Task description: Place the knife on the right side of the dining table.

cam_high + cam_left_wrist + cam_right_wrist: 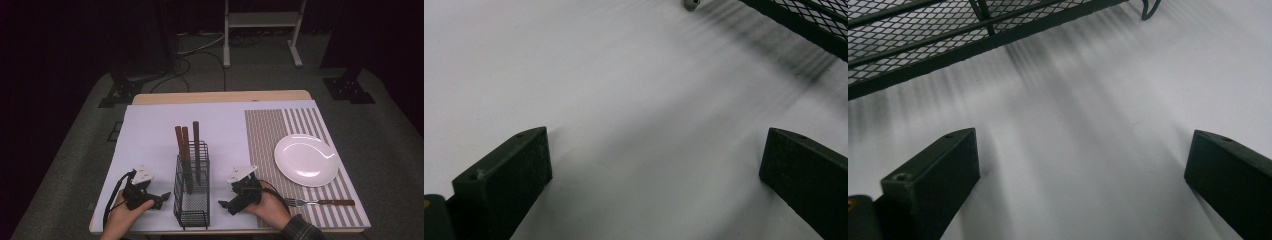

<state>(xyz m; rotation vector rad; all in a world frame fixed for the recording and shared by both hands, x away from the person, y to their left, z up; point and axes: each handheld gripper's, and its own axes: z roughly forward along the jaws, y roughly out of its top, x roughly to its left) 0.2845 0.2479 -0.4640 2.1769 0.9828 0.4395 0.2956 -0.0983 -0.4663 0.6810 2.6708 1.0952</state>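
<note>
A black wire-mesh caddy stands near the table's front edge with three wooden-handled utensils upright in it. My left gripper rests on the white table cover left of the caddy, jaws wide apart with nothing between them; the caddy's mesh base is at the top right of its view. My right gripper lies right of the caddy, also open and empty, and the caddy's mesh wall crosses the top of its view. A wooden-handled fork lies on the striped placemat beside my right hand.
A white plate sits on the placemat at the right. The white table cover spreads out left of and behind the caddy. Beyond the table are a white frame stand and cables on the floor.
</note>
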